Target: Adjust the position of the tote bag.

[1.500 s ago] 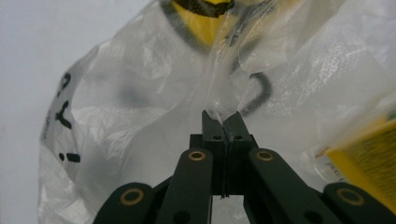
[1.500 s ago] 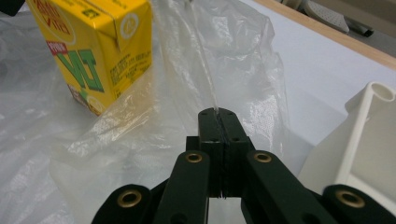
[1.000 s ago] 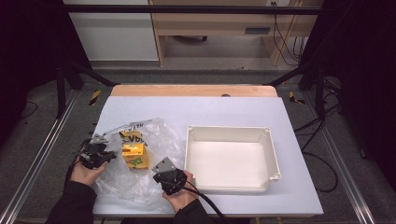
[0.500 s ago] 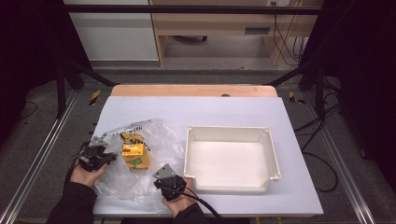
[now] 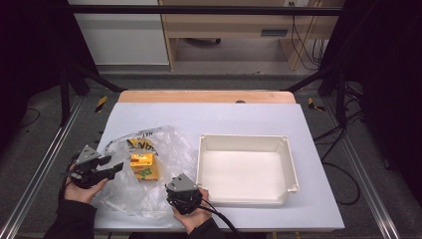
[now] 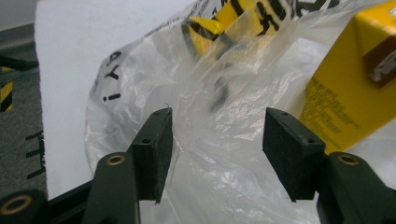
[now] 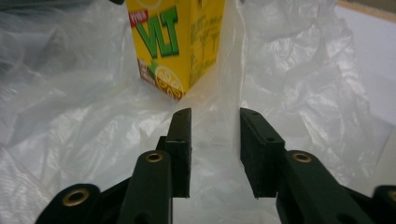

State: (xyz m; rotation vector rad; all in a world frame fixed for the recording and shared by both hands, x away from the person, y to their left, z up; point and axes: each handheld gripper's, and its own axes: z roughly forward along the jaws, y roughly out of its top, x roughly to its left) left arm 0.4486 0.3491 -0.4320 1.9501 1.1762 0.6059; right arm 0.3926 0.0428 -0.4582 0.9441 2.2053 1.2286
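A clear plastic bag (image 5: pixel 149 199) with yellow and black print lies crumpled on the white table top (image 5: pixel 224 119), with a yellow drink carton (image 5: pixel 144 167) upright in it. My left gripper (image 5: pixel 117 169) is at the bag's left edge. Its jaws have just been opening and stand apart with loose film (image 6: pixel 224 93) between them, unpressed; the carton (image 6: pixel 355 93) is to the right. My right gripper (image 5: pixel 174 185) is at the bag's near right corner, and its jaws have also just been opening. A fold of film (image 7: pixel 299 84) rises in the gap, and the carton (image 7: pixel 177 42) stands just beyond.
A white rectangular tray (image 5: pixel 293 174) with nothing in it sits right of the bag, close to my right gripper. Behind the bag and tray the table runs to a wooden strip (image 5: pixel 204 96). Metal rails (image 5: pixel 35 184) flank the table.
Both grippers, shut on the bag's film before, now stand open. The left one has drawn slightly back from the bag, and the film has slackened around the carton. The right hand stayed put.
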